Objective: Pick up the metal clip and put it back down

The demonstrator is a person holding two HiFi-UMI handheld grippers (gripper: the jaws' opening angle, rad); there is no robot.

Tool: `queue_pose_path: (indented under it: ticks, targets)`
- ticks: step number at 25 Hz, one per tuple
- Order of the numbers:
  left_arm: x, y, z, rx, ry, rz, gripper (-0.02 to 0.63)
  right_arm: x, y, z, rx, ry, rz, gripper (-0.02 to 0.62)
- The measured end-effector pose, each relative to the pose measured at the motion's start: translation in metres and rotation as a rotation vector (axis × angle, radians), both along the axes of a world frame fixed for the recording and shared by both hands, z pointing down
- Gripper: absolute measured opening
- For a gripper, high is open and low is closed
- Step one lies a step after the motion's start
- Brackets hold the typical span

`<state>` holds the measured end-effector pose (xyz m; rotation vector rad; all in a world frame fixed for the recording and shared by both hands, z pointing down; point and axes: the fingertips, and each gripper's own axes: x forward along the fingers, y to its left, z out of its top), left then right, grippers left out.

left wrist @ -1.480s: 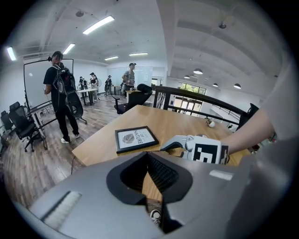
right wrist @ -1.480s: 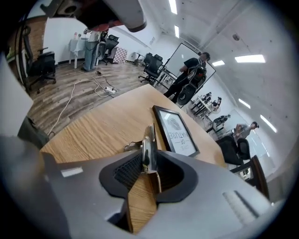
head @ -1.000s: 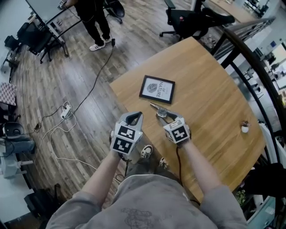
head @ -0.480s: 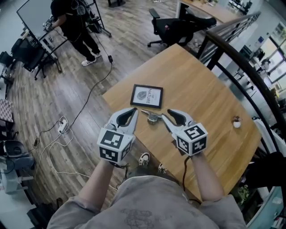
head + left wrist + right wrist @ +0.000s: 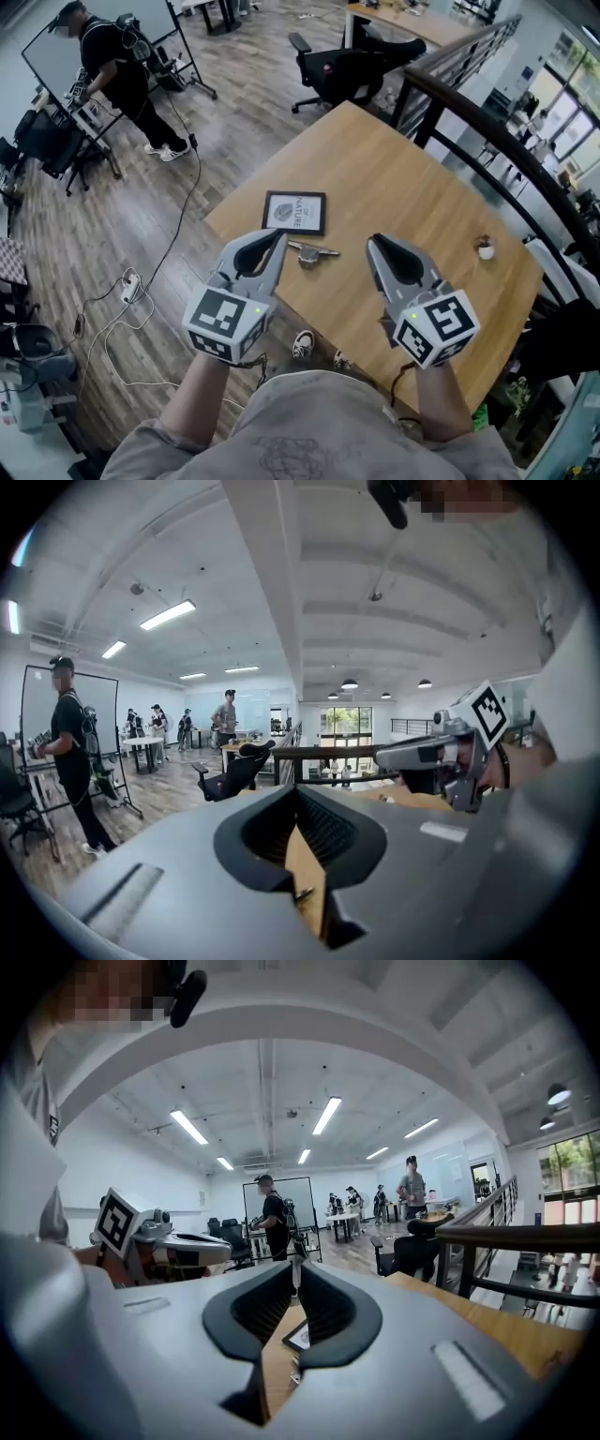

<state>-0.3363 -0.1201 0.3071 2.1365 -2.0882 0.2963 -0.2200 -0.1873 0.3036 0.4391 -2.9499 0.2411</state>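
Observation:
The metal clip (image 5: 308, 251) lies flat on the wooden table (image 5: 422, 187), just in front of a small framed picture (image 5: 294, 212). Both grippers are held up above the table's near edge and touch nothing. My left gripper (image 5: 277, 236) hovers at the clip's left, shut and empty, with its tips meeting (image 5: 296, 791). My right gripper (image 5: 377, 242) hovers at the clip's right. Its jaws are closing with nothing between them, and the tips all but meet (image 5: 293, 1267).
A small white pot (image 5: 485, 248) stands near the table's right edge. A black railing (image 5: 487, 122) curves behind the table. An office chair (image 5: 337, 70) stands beyond it, a person (image 5: 112, 80) works at far left, and cables (image 5: 131, 281) lie on the floor.
My right gripper has come off the clip and risen back towards me, its jaws narrowing. The left gripper has risen too. The clip stays on the table.

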Motion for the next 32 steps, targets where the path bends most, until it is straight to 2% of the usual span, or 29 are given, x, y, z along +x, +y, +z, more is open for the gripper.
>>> queue_pose_path:
  ticks: [2,5,9,13,18,32]
  targets:
    - [0.007,0.002,-0.012,0.028,0.038,0.019,0.002,0.012,0.006,-0.013,0.018,-0.02,0.012,0.035]
    - [0.014,0.007,-0.027,0.058,0.035,0.035,0.002,0.027,0.014,-0.026,0.026,-0.035,0.038,0.029]
    - [0.024,0.013,-0.029,0.056,0.042,0.052,0.002,0.044,0.025,-0.029,-0.059,-0.056,0.062,0.014]
    - [0.034,0.019,-0.018,0.027,0.045,0.06,0.002,0.053,0.038,-0.02,-0.081,-0.028,0.049,0.011]
    - [0.041,0.022,-0.01,0.0,0.036,0.072,0.002,0.056,0.041,-0.016,-0.075,-0.01,0.058,0.011]
    - [0.027,0.027,-0.014,0.025,0.012,0.059,0.002,0.044,0.041,-0.011,-0.033,0.011,0.073,0.011]
